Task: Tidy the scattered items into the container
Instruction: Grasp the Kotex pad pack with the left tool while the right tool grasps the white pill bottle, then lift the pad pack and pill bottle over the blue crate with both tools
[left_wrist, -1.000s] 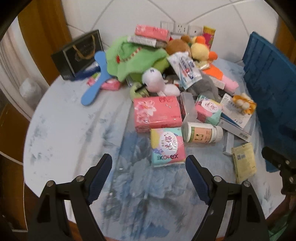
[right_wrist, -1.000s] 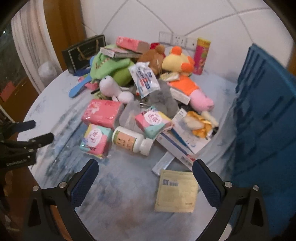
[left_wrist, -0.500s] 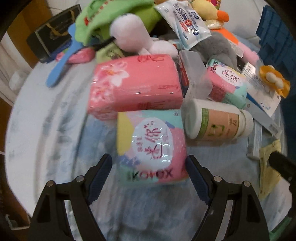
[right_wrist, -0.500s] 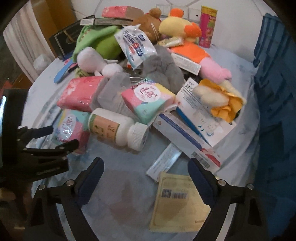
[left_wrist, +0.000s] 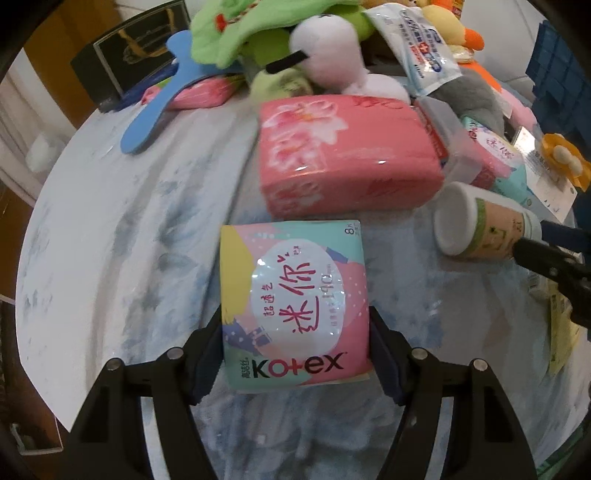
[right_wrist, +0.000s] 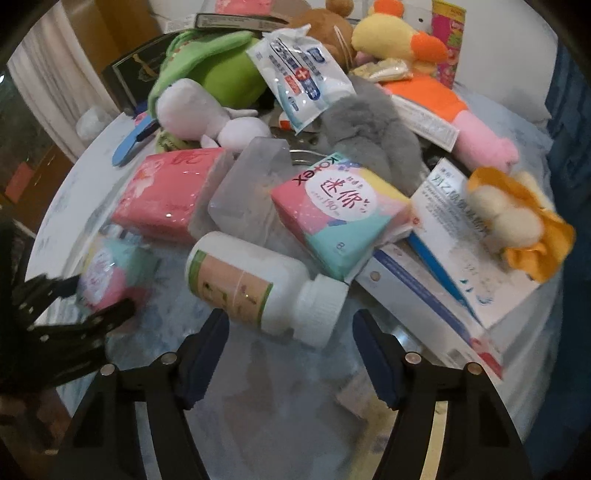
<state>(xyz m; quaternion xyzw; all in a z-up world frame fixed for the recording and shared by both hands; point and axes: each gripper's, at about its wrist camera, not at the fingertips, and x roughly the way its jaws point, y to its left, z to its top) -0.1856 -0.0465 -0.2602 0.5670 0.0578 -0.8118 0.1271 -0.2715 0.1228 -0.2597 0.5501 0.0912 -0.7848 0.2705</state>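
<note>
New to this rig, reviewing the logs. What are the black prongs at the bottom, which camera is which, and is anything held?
No robot arm here: a person carries a hand-held gripper in each hand, and each has a fisheye camera looking along its two black fingers.

Left wrist view: the left hand-held gripper has its blue pads against both sides of a Kotex pack lying on the round table. It looks gripped, not lifted.

Right wrist view: the right hand-held gripper is open, just short of a white pill bottle lying on its side.

Behind sit a pink tissue pack, plush toys, medicine boxes and a second Kotex pack. The blue container stands at the right.
</note>
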